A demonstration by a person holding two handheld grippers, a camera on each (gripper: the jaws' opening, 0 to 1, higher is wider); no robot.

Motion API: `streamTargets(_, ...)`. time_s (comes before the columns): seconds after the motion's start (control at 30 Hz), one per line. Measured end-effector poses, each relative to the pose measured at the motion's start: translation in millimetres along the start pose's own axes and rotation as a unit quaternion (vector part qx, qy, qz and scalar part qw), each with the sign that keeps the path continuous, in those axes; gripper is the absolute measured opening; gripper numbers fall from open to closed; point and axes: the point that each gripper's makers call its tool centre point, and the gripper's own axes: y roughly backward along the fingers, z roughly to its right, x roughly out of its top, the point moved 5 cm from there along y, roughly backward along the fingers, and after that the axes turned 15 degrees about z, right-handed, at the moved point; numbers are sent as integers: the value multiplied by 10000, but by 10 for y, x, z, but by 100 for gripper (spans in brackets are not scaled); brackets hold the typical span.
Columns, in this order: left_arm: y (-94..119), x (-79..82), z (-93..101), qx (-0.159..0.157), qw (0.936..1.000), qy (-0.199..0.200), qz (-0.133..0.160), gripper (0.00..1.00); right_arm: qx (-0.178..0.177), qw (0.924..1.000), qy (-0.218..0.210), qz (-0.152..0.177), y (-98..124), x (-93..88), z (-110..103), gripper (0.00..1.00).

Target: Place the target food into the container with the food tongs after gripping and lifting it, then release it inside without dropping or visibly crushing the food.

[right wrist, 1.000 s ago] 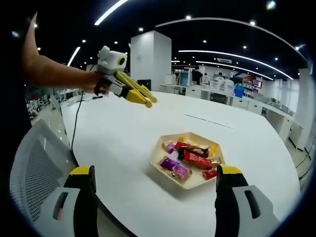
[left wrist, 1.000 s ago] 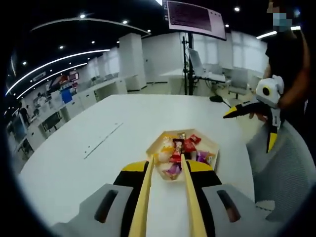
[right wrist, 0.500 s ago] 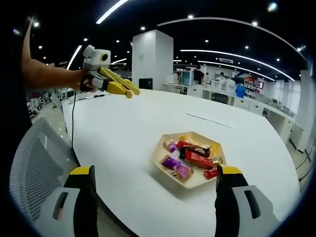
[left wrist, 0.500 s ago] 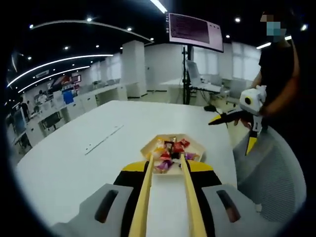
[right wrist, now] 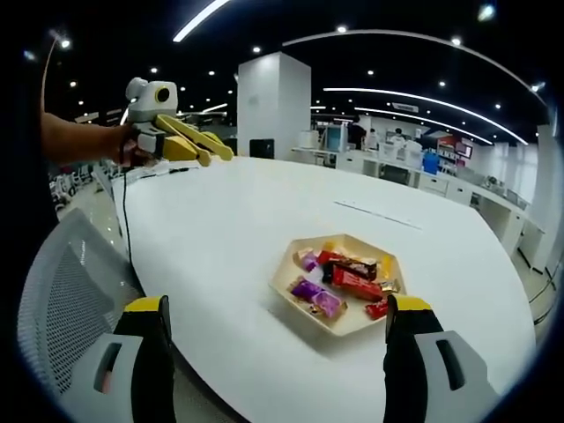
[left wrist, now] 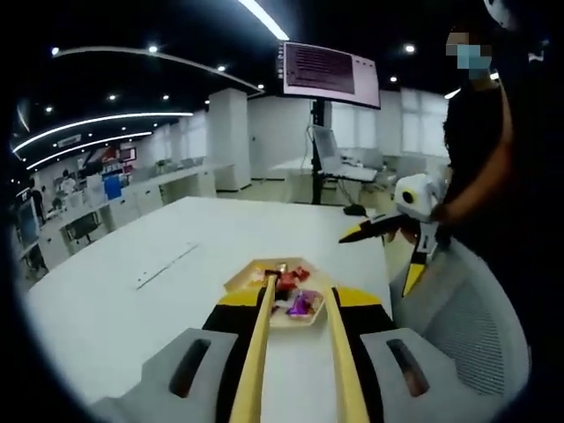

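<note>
Both grippers held back from the snack tray; nothing gripped yet.

In the left gripper view, the left gripper [left wrist: 300,352] is seen with its yellow tong-like jaws parted a little and empty; the hexagonal tray [left wrist: 242,278] of wrapped snacks [left wrist: 300,305] on the white table [left wrist: 132,300] appears smaller than a second ago, so a withdrawal is suggested. In the right gripper view, the right gripper [right wrist: 273,352] is held wide open and empty above the table edge, the tray [right wrist: 286,280] unmoved, the other gripper retreated farther left. No tongs or container are seen; pickup is judged unstarted.
</note>
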Motion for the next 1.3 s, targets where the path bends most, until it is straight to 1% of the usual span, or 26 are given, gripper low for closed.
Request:
streamTargets(0.07, -14, 15, 9, -72, 10000, -27, 41, 26, 12, 10000, 14, -1, -3, 2, -2, 100)
streamTargets(0.13, -18, 17, 16, -130, 9999, -21, 44, 26, -18, 9998, -85, 156, 1, 67, 22, 99)
streamTargets(0.17, -17, 18, 30, -184, 9998, -29, 39, 26, 22, 9998, -38, 169, 5, 93, 18, 100)
streamTargets(0.23, -25, 30, 63, -350, 9993, -50, 70, 26, 309, 9988, 295, 235, -17, 186, -27, 100)
streamTargets(0.3, -22, 38, 84, -446, 9990, -49, 70, 25, 559, 9976, 60, 414, -73, 362, -78, 100)
streamTargets(0.33, -23, 48, 93, -503, 9987, -92, 86, 25, 639, 9957, 97, 657, -120, 529, -59, 100)
streamTargets(0.37, -24, 49, 94, -513, 9986, -104, 88, 25, 696, 9945, 126, 769, -136, 592, -61, 100)
streamTargets(0.4, -24, 48, 105, -565, 9984, -29, 73, 25, 1101, 9900, -114, 870, -180, 760, -133, 99)
streamTargets(0.47, -33, 75, 141, -689, 9975, -9, 164, 25, 1313, 9874, -323, 827, -216, 859, -162, 99)
streamTargets(0.5, -32, 90, 155, -707, 9973, -1, 186, 25, 1352, 9870, -223, 844, -246, 960, -144, 99)
streamTargets(0.53, -34, 105, 167, -738, 9970, 25, 214, 25, 1476, 9844, -148, 951, -271, 1046, -155, 99)
streamTargets(0.57, -39, 144, 190, -799, 9964, 22, 290, 25, 1629, 9803, -229, 1096, -297, 1169, -173, 99)
streamTargets(0.6, -39, 165, 199, -823, 9961, 44, 325, 25, 1694, 9783, -236, 1169, -308, 1241, -177, 95)
streamTargets(0.67, -40, 223, 217, -893, 9948, 107, 479, 25, 1889, 9755, -316, 1078, -330, 1351, -193, 89)
streamTargets(0.7, -39, 243, 226, -923, 9942, 161, 531, 25, 1961, 9739, -283, 1109, -345, 1395, -200, 86)
streamTargets(0.73, -38, 269, 240, -966, 9935, 185, 574, 25, 2125, 9693, -149, 1228, -370, 1462, -222, 86)
streamTargets(0.83, -43, 314, 272, -1074, 9922, 183, 605, 25, 2424, 9641, -92, 1081, -419, 1506, -265, 77)
streamTargets(0.87, -43, 319, 276, -1088, 9920, 192, 613, 25, 2488, 9625, -89, 1074, -431, 1509, -274, 73)
streamTargets(0.9, -42, 332, 290, -1125, 9914, 229, 625, 24, 2632, 9597, -69, 983, -440, 1491, -295, 69)
streamTargets(0.93, -41, 343, 304, -1168, 9908, 227, 648, 24, 2665, 9593, -56, 936, -452, 1482, -301, 66)
streamTargets(1.03, -40, 364, 330, -1233, 9895, 282, 694, 24, 2857, 9545, 90, 851, -487, 1458, -360, 60)
streamTargets(1.07, -40, 371, 341, -1267, 9889, 293, 711, 24, 2876, 9540, 84, 844, -490, 1454, -363, 57)
streamTargets(1.1, -42, 383, 357, -1300, 9883, 324, 732, 24, 3010, 9502, 55, 810, -499, 1440, -405, 53)
streamTargets(1.17, -51, 391, 378, -1348, 9874, 353, 747, 24, 3073, 9484, 35, 781, -510, 1433, -442, 43)
streamTargets(1.2, -57, 396, 389, -1369, 9870, 371, 759, 24, 3142, 9461, 65, 779, -518, 1429, -480, 41)
streamTargets(1.3, -67, 408, 422, -1439, 9856, 413, 783, 23, 3163, 9454, 57, 783, -555, 1414, -504, 40)
